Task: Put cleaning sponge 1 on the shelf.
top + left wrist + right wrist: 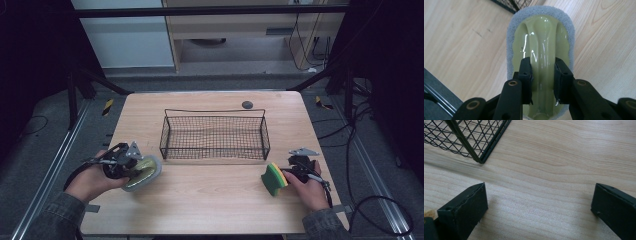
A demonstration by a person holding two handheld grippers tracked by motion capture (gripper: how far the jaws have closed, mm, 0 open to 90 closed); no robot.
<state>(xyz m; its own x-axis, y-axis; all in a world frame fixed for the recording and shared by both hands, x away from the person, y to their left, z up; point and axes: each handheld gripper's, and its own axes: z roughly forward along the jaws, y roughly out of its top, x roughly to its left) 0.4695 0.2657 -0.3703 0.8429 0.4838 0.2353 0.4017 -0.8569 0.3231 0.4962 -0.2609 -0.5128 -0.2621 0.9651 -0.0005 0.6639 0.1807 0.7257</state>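
A scrubber (pixel 146 173) with a grey pad and a glossy pale-green handle (pixel 541 32) hangs just above the table's front left. My left gripper (pixel 131 167) (pixel 542 61) is shut on the ridge of that handle, one pad on each side. A green-and-yellow sponge (pixel 273 179) stands on its edge at the front right, right beside my right gripper (pixel 291 171). In the right gripper view the right gripper (pixel 540 188) stands wide open over bare wood with nothing between its jaws.
A black wire basket (pixel 215 111) stands empty in the middle of the wooden table (pixel 210 200); its corner (pixel 477 157) lies just ahead of the right gripper and its edge (pixel 511 5) beyond the scrubber. A small dark disc (pixel 247 104) lies behind the basket.
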